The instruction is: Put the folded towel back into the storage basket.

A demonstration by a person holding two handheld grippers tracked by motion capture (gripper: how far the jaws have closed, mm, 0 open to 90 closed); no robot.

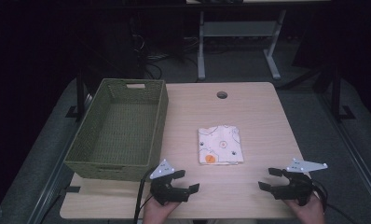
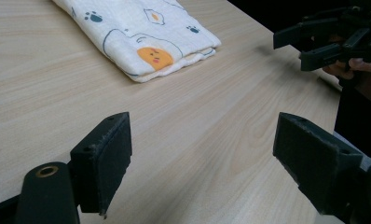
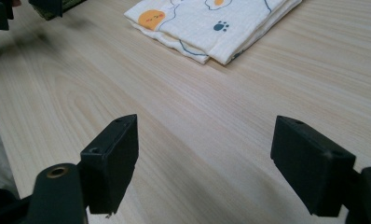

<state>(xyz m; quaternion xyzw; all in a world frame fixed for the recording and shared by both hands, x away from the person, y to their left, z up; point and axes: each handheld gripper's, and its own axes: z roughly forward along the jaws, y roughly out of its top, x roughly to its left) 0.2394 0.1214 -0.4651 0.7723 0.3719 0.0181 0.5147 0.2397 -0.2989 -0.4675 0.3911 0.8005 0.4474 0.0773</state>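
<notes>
A folded white cloth (image 1: 220,144) with paw prints and an orange face print lies flat in the middle of the wooden table (image 1: 249,112). It appears ahead in the left gripper view as the cloth (image 2: 141,32) and in the right gripper view as the cloth (image 3: 211,23). My left gripper (image 1: 187,180) hovers open near the table's front edge, left of the cloth, nothing between its jaws. My right gripper (image 1: 270,179) is open at the front right, also holding nothing. Both stand apart from the cloth.
A green woven basket (image 1: 95,161) stands on the table's left side, open at the top, nothing visible inside. A round cable hole (image 1: 222,95) sits near the far edge. Bare wood lies between the grippers. The other gripper (image 2: 333,39) shows at the upper right.
</notes>
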